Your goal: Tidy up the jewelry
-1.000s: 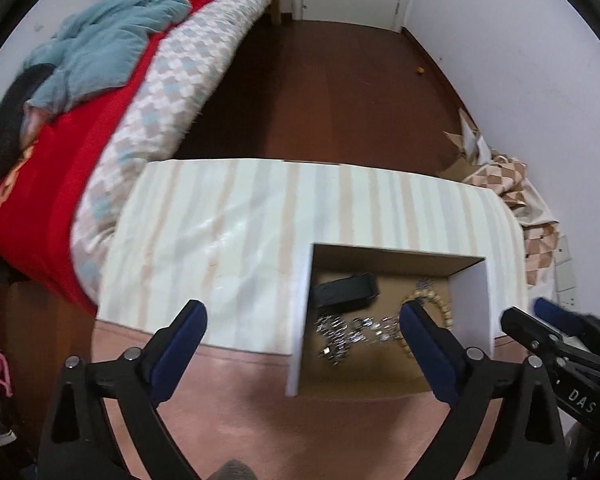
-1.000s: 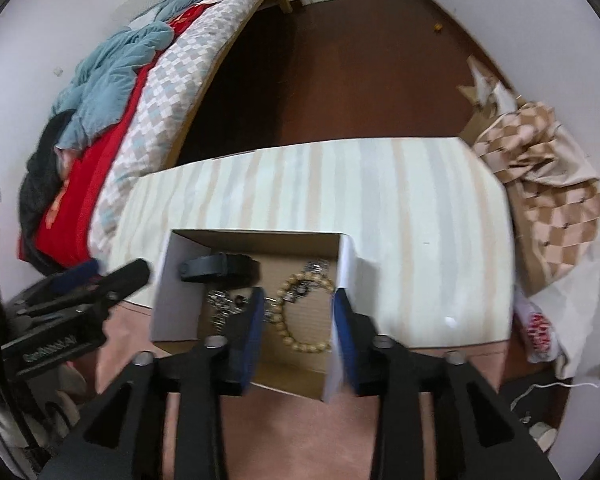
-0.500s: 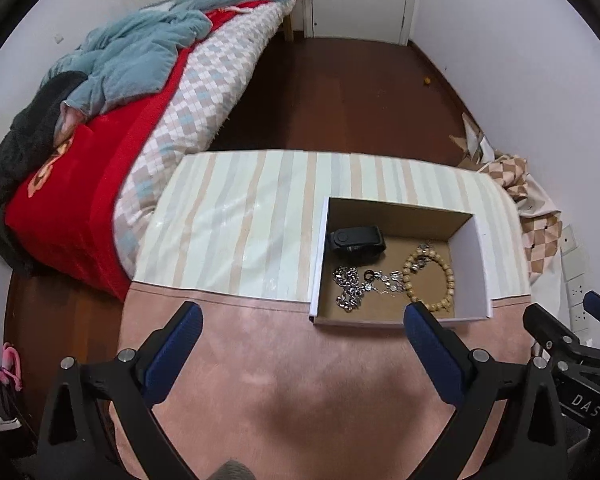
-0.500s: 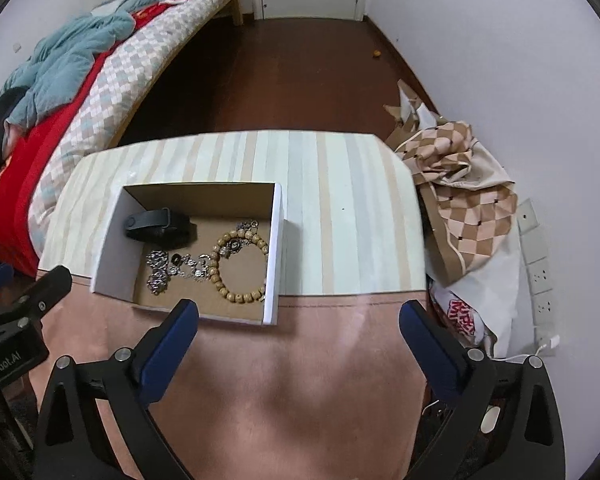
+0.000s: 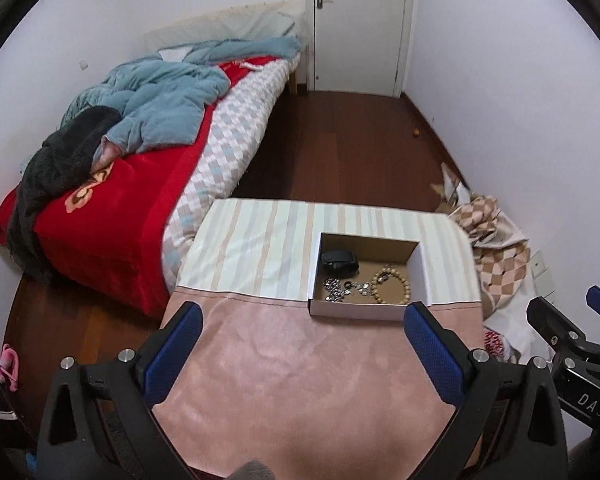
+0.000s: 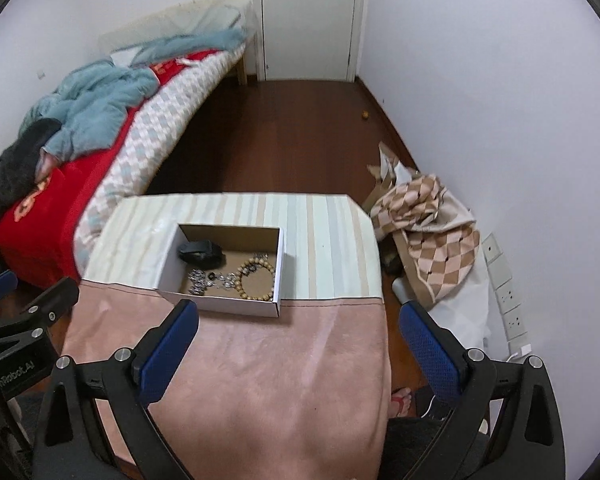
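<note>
Both grippers have pulled back from the box (image 6: 220, 276); left gripper (image 5: 300, 344) and right gripper (image 6: 298, 340) gape wide, empty; beaded bracelet (image 6: 258, 280) at the box's 3 o'clock, sorting looks done

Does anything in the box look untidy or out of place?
Yes. In the box the silver chain lies in a tangled heap, touching the bead bracelet. The black band sits apart in the far corner. Nothing has spilled onto the table.
</note>
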Tool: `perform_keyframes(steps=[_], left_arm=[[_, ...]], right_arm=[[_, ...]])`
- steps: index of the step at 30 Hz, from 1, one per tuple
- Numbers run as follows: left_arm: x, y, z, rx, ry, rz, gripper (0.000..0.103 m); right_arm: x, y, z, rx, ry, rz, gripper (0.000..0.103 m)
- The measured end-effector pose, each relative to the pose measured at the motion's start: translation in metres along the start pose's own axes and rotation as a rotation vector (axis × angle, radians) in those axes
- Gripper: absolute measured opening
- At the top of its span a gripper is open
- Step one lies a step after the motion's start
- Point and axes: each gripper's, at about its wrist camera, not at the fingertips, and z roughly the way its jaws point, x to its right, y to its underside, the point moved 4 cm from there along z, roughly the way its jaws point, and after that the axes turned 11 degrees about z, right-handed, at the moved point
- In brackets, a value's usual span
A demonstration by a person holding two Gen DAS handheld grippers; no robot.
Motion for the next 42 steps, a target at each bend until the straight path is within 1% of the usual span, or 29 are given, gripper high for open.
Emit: perform_keyframes(steps=[6,12,17,21,25,30,32,38,42], left_arm=[[0.001,0.001,-0.043,0.052,0.006,-0.002,0.103],[0.003,0.008,-0.072,0.072,0.023,-0.003,0.103],[0.005,0.014,-0.086,0.066,0.032,0.0,0.103],[0.008,0.017,-0.096,0.068,0.032,0.01,0.103],[0.01,0.018,-0.097,0.071,0.032,0.014,0.103],[0.01,0.015,-0.094,0.065,0.03,0.002,0.103],[0.01,0.009,-0.088,0.061,0.033,0.001,0.103],[0.006,-0.006,-0.066,0.032,0.005,-0.002,0.103],[0.004,-0.016,-0.045,-0.001,-0.009,0.01,0.103]], right_arm=[[0.006,0.003,-0.058,0.067,-0.019,0.007,0.102],[0.011,0.008,-0.104,0.117,-0.033,0.019,0.102],[0.008,0.014,-0.13,0.141,-0.036,0.008,0.103],[0.009,0.02,-0.14,0.139,-0.039,0.006,0.103],[0.013,0.022,-0.141,0.129,-0.041,0.018,0.103],[0.014,0.016,-0.132,0.118,-0.034,0.027,0.103],[0.014,0.011,-0.127,0.123,-0.022,0.028,0.103],[0.011,-0.007,-0.104,0.114,-0.002,0.03,0.103],[0.008,-0.019,-0.082,0.097,0.017,0.022,0.103]])
